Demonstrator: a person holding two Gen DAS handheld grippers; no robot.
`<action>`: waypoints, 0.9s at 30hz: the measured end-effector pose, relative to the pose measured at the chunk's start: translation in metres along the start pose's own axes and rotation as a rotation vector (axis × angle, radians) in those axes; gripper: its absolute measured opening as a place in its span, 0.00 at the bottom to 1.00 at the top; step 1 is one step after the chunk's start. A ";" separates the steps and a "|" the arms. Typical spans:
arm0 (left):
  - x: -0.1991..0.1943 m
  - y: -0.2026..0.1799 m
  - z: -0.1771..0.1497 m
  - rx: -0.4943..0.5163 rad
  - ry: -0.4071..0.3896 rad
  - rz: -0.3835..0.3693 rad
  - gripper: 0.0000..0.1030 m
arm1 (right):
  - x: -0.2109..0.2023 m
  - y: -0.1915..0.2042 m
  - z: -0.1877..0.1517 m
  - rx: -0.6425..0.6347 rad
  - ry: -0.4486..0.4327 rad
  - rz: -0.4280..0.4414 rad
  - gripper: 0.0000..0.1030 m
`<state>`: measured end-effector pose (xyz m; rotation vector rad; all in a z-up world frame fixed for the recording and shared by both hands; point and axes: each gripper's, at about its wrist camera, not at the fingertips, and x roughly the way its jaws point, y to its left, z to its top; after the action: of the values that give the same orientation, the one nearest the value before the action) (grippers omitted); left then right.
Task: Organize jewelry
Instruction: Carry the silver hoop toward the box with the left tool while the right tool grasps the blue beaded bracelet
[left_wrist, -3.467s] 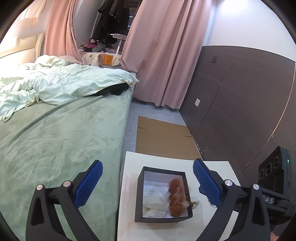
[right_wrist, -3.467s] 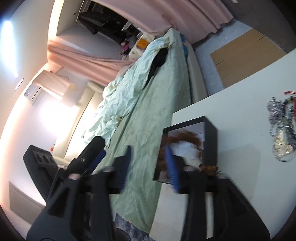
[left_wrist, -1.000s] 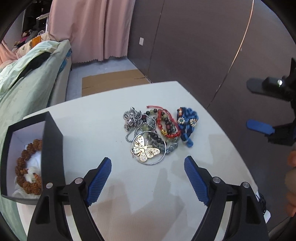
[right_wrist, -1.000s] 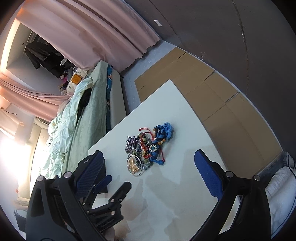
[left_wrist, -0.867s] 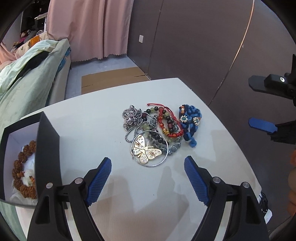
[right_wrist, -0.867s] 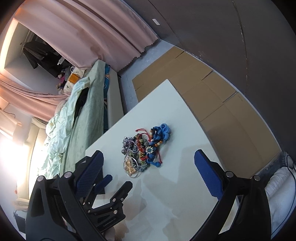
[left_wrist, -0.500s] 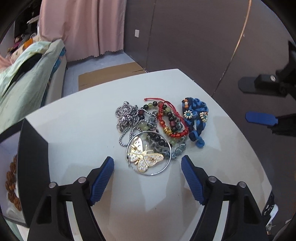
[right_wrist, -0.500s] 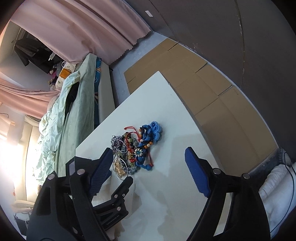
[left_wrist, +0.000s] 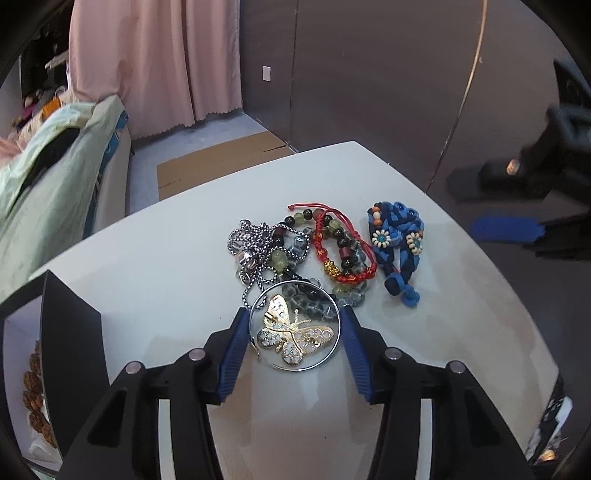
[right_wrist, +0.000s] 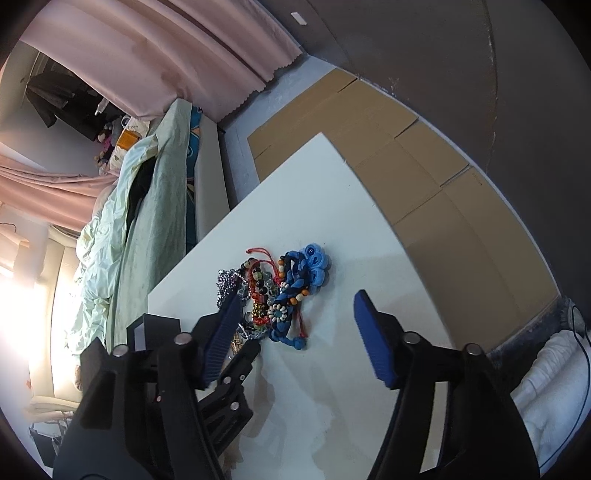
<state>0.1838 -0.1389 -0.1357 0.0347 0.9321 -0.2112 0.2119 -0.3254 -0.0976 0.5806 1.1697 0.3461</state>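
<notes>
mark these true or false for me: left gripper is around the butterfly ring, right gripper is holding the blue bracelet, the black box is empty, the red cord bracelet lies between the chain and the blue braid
1. The left gripper brackets the butterfly hoop pendant. True; its fingers flank the hoop on both sides.
2. The right gripper holds the blue braided bracelet. False; it is open above the white table, holding nothing.
3. The black box is empty. False; brown beads lie inside.
4. The red cord bracelet lies between the silver chain and the blue braided bracelet. True.
</notes>
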 end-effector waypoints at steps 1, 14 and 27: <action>-0.002 0.002 0.001 -0.011 -0.005 -0.006 0.46 | 0.003 0.000 0.000 0.003 0.005 0.004 0.55; -0.043 0.023 0.005 -0.074 -0.079 -0.023 0.46 | 0.035 0.003 -0.004 0.035 0.029 -0.044 0.52; -0.094 0.045 -0.013 -0.142 -0.140 0.002 0.46 | 0.016 0.018 -0.017 -0.014 -0.057 -0.022 0.13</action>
<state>0.1284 -0.0783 -0.0710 -0.1097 0.8052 -0.1434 0.2033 -0.2975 -0.1035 0.5618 1.1171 0.3171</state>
